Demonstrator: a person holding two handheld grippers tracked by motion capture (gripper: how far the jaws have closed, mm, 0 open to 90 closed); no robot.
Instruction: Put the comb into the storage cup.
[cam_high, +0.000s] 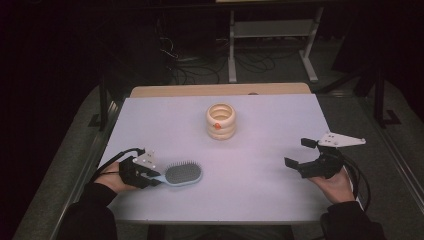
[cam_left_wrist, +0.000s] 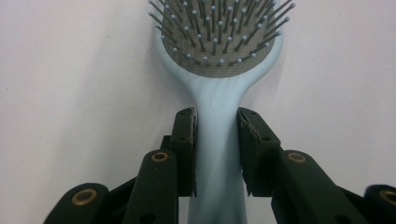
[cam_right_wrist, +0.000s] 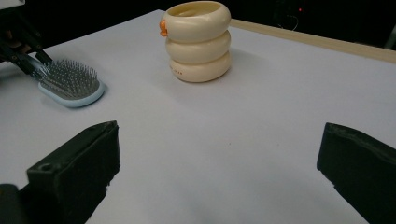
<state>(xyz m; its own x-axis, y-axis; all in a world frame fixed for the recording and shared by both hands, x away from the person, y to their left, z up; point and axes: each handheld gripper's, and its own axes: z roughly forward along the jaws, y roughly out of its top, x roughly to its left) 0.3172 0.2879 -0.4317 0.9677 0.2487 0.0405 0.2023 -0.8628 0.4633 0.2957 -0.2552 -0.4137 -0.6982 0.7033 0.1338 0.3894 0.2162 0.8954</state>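
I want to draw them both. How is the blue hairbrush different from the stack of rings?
The hairbrush is pale blue; the ring holder is cream. The hairbrush lies flat with bristles up; the ring holder stands upright. The left gripper clamps the hairbrush handle; nothing touches the ring holder. Both rest on the white table.

Two black hand-held grippers, the left gripper (cam_high: 156, 181) and the right gripper (cam_high: 299, 153), each topped by a pale grey three-cornered plate dotted with small dark screws and trailing a black cable. Angular black jaws with flat, slightly chipped pads, jointed on brass-coloured rivets seen in the left gripper view, the right pair broad and blocky. Dark long sleeves on both forearms, reaching to the wrists.
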